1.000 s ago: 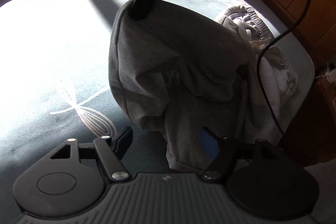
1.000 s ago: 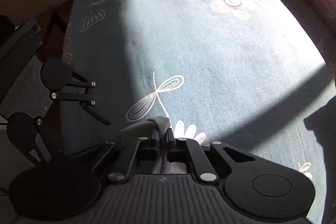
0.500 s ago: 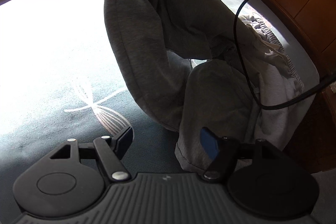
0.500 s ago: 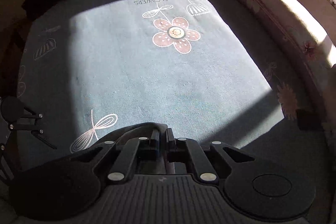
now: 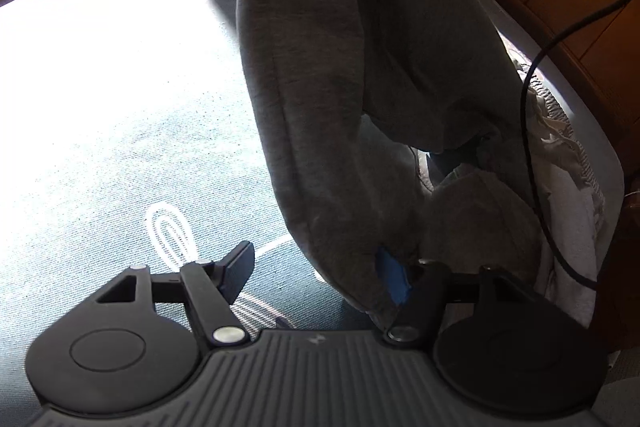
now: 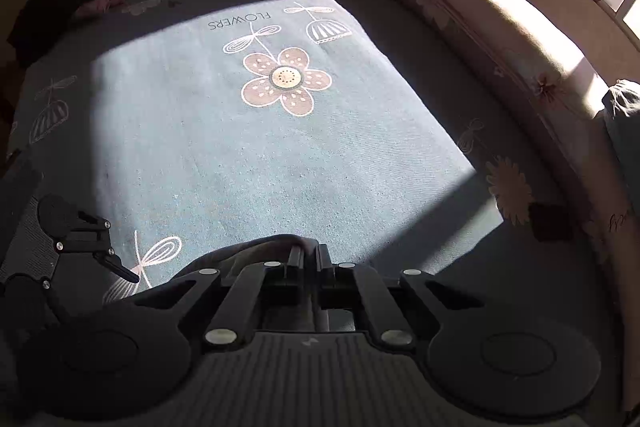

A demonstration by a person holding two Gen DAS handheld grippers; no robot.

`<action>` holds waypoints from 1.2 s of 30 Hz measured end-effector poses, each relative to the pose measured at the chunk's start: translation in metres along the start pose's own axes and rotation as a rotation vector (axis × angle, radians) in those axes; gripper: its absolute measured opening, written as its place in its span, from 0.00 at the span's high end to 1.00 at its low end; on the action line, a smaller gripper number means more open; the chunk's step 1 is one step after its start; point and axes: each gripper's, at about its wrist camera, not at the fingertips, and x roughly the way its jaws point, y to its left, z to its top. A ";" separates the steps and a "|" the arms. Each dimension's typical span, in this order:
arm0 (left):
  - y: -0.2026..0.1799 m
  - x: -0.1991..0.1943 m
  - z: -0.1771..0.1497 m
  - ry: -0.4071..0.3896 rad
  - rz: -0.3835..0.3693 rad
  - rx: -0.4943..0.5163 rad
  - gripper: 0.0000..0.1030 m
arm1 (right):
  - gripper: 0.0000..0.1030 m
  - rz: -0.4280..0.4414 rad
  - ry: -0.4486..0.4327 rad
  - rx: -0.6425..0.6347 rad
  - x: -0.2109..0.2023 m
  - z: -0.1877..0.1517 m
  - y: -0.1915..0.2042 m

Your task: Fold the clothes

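Garment (image 5: 320, 75), grey, hangs lengthwise above the bedspread (image 6: 280, 155), pinched at its top by the right gripper (image 6: 306, 259). Left gripper (image 5: 320, 267) stands spread; the lower hem drapes against its right finger.

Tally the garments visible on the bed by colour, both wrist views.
Grey garment, hanging from the right gripper: 1
White garment, crumpled at the bed edge: 1
Dark garment at the far corner, kind unclear: 1
Total: 3
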 end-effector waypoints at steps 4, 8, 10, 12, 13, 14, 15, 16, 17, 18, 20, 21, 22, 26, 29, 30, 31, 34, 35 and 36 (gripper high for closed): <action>0.005 0.015 0.001 -0.003 -0.094 -0.072 0.45 | 0.94 -0.001 -0.003 0.015 -0.002 -0.004 -0.003; 0.001 0.029 -0.002 0.065 -0.120 -0.067 0.73 | 0.94 -0.002 -0.006 0.030 -0.005 -0.009 -0.006; -0.001 0.028 -0.005 0.068 -0.116 -0.057 0.83 | 0.94 -0.002 -0.007 0.037 -0.006 -0.011 -0.007; 0.001 0.026 -0.006 0.073 -0.105 -0.071 0.93 | 0.94 -0.002 -0.009 0.045 -0.007 -0.013 -0.008; 0.001 0.021 -0.005 0.064 -0.086 -0.068 0.94 | 0.94 -0.003 -0.010 0.048 -0.008 -0.015 -0.009; 0.002 0.017 -0.004 0.054 -0.066 -0.062 0.95 | 0.94 -0.003 -0.010 0.052 -0.008 -0.016 -0.010; 0.002 0.013 -0.003 0.043 -0.046 -0.057 0.95 | 0.94 -0.003 -0.010 0.055 -0.008 -0.017 -0.010; 0.003 0.007 -0.002 0.027 -0.025 -0.056 0.95 | 0.94 -0.004 -0.010 0.057 -0.008 -0.017 -0.010; 0.007 0.001 0.000 0.011 -0.009 -0.063 0.95 | 0.94 -0.004 -0.010 0.059 -0.007 -0.018 -0.011; 0.011 -0.006 0.001 -0.005 0.005 -0.076 0.96 | 0.94 -0.005 -0.010 0.061 -0.007 -0.019 -0.011; 0.020 -0.018 0.005 -0.036 0.047 -0.100 0.96 | 0.94 -0.005 -0.009 0.061 -0.006 -0.019 -0.012; 0.026 -0.025 0.006 -0.051 0.076 -0.108 0.96 | 0.94 -0.006 -0.007 0.061 -0.005 -0.019 -0.012; 0.032 -0.030 0.008 -0.064 0.104 -0.119 0.96 | 0.94 -0.007 -0.006 0.062 -0.005 -0.019 -0.012; 0.059 -0.052 0.015 -0.108 0.187 -0.166 0.96 | 0.94 -0.012 -0.005 0.067 -0.002 -0.018 -0.013; 0.078 -0.068 0.022 -0.136 0.252 -0.176 0.96 | 0.94 -0.019 -0.003 0.072 0.003 -0.017 -0.014; 0.085 -0.073 0.025 -0.146 0.274 -0.179 0.96 | 0.94 -0.020 -0.001 0.074 0.005 -0.017 -0.014; 0.091 -0.077 0.028 -0.156 0.295 -0.183 0.96 | 0.94 -0.021 0.000 0.076 0.008 -0.016 -0.014; 0.106 -0.088 0.034 -0.181 0.357 -0.196 0.96 | 0.94 -0.027 0.004 0.089 0.016 -0.014 -0.017; 0.110 -0.089 0.037 -0.184 0.384 -0.204 0.96 | 0.94 -0.031 0.003 0.096 0.019 -0.013 -0.018; 0.113 -0.090 0.041 -0.186 0.410 -0.214 0.96 | 0.94 -0.033 0.003 0.101 0.022 -0.012 -0.019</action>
